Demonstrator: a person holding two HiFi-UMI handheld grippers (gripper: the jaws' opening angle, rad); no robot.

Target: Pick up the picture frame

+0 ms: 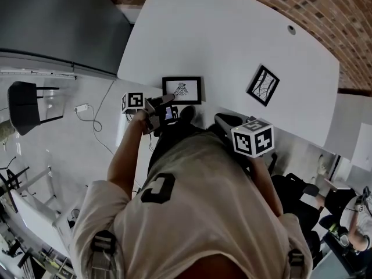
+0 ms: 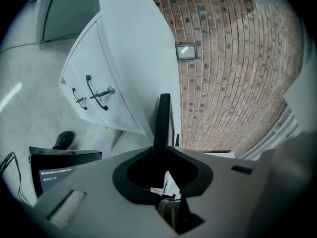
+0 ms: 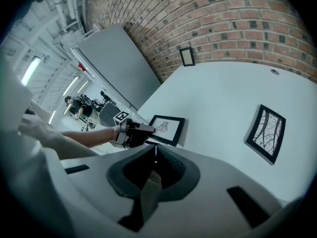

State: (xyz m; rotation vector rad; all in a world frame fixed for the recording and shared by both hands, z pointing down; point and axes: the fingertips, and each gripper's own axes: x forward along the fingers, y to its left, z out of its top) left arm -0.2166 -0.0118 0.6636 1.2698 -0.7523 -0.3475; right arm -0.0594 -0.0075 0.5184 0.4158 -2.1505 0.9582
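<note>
The left gripper (image 1: 167, 100) is pinching the near edge of the picture frame (image 1: 182, 89), which is lying on the table (image 1: 232, 39). The right gripper (image 3: 154, 155) is keeping its fingers closed on nothing. Next, I think, comes lifting it gently.

In front of you, a white table (image 1: 221, 34) reaches far toward a brick wall (image 1: 308, 7). On its right side lies a second frame (image 1: 263, 85), turned askew, with a round cable hole (image 1: 291, 29) farther off. Left of the table, a black chair (image 1: 23, 106) stands on the pale floor (image 1: 64, 144) near a white cable (image 1: 96, 118). A grey panel (image 1: 58, 22) stands beyond them.
</note>
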